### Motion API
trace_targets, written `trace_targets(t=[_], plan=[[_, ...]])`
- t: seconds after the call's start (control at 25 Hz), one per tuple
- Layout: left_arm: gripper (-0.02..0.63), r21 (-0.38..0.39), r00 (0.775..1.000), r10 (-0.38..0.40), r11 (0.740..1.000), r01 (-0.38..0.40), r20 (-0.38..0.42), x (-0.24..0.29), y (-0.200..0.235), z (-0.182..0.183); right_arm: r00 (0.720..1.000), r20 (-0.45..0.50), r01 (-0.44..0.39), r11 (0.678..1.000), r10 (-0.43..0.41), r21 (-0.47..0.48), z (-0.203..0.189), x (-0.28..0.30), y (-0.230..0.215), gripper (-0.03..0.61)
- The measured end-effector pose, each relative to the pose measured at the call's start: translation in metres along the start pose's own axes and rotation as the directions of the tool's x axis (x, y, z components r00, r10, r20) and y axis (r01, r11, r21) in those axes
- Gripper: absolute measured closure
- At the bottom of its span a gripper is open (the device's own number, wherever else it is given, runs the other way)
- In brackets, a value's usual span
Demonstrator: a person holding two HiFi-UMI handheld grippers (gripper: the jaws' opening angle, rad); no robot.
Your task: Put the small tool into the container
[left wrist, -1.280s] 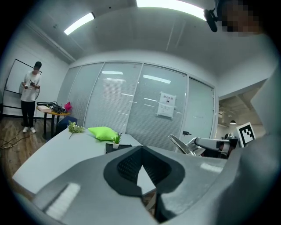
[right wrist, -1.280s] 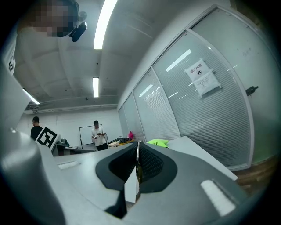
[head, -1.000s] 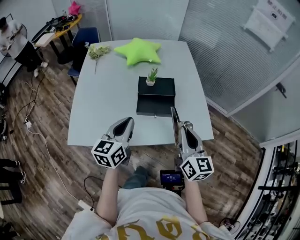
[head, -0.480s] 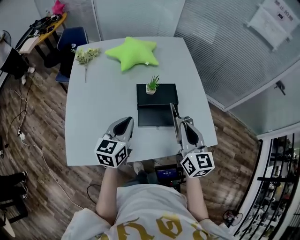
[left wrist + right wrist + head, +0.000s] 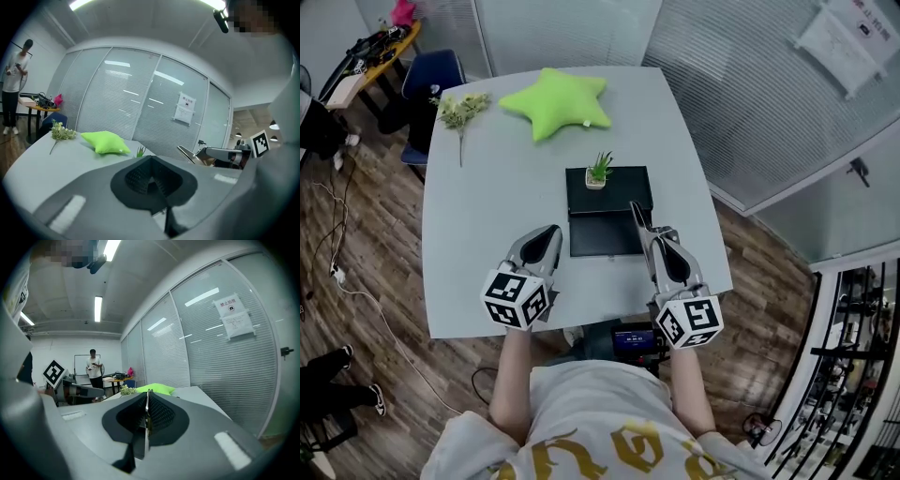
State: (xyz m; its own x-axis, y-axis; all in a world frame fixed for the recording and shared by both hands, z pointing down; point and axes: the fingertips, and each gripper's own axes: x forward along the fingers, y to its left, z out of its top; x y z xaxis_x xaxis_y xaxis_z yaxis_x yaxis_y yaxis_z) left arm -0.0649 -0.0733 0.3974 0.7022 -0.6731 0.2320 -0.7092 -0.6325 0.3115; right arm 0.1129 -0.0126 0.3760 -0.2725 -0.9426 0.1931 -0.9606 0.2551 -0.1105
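Observation:
The small tool (image 5: 639, 225) is a thin metal strip, and my right gripper (image 5: 659, 238) is shut on it. The strip's tip reaches over the right side of the black container (image 5: 607, 192), a flat box whose drawer part (image 5: 605, 234) seems pulled out toward me. In the right gripper view the strip (image 5: 147, 401) stands edge-on between the right gripper (image 5: 146, 417) and its closed pads. My left gripper (image 5: 549, 232) hovers left of the drawer, shut with nothing in it. From the left gripper (image 5: 150, 180) view, the tool (image 5: 187, 153) shows at the right.
A small potted plant (image 5: 597, 171) stands on the box's far edge. A green star cushion (image 5: 555, 101) and a flower sprig (image 5: 459, 111) lie at the far end of the grey table (image 5: 478, 244). A person (image 5: 94, 365) stands by a far desk.
Both grippers have come a little forward over the table's near edge. The tool's tip has moved from the drawer's near right corner to over its right side.

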Motion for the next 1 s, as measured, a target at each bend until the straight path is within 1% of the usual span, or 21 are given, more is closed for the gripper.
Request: trace_targets(t=[0.32,0.44,0.64,1.0], plan=[[0.614,-0.011,0.999,0.023,1.000,-0.024,-0.031,0.022,0.004,-0.008,0.995,-0.058,-0.079,0.995,0.076,-0.055,-0.014,0.016,-0.007,0.551],[0.614,-0.022,0.998,0.034,0.999,-0.036,-0.050,0.027,0.005,-0.017,0.988,-0.092,-0.130,0.988,0.122,-0.082,-0.024,0.021,-0.006,0.551],[0.614,-0.048,0.995,0.054,0.997,-0.059,-0.088,0.036,0.013,-0.034,0.966,-0.147,-0.229,0.967,0.212,-0.113,-0.037,0.036,-0.003,0.551],[0.614,-0.081,0.987,0.075,0.993,-0.087,-0.143,0.057,0.031,-0.060,0.920,-0.259,-0.333,0.935,0.294,-0.123,-0.077,0.065,-0.002,0.551]])
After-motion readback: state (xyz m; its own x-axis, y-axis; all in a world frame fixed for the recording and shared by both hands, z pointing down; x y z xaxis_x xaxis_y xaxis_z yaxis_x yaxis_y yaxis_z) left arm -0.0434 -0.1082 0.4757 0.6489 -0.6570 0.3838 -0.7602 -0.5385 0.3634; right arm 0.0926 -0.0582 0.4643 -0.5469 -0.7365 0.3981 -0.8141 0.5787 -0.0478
